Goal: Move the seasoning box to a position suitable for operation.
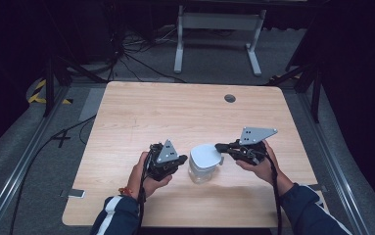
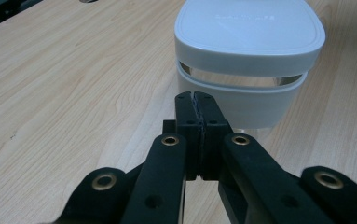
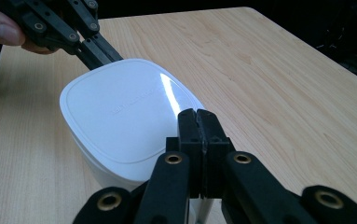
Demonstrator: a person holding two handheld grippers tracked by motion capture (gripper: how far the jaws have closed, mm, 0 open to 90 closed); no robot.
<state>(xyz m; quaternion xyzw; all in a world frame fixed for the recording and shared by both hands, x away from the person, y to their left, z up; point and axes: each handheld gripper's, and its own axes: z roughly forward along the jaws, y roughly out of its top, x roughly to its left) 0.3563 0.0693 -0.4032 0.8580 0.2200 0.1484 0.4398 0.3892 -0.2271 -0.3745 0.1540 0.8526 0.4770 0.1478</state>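
A white-lidded clear container (image 1: 204, 163) stands near the front middle of the wooden bench (image 1: 141, 112). Just left of it is the left tool (image 1: 179, 160), jaws pressed together; just right, the right tool (image 1: 219, 147), likewise closed, at the lid's edge.

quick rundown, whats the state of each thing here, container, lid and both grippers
container: upright on the table, clear body, contents can't be told
lid: white, on top of the container, a gap shows under its near edge
left gripper: jaws shut, empty, tips close to the container's side
right gripper: jaws shut, empty, tips at the lid's edge
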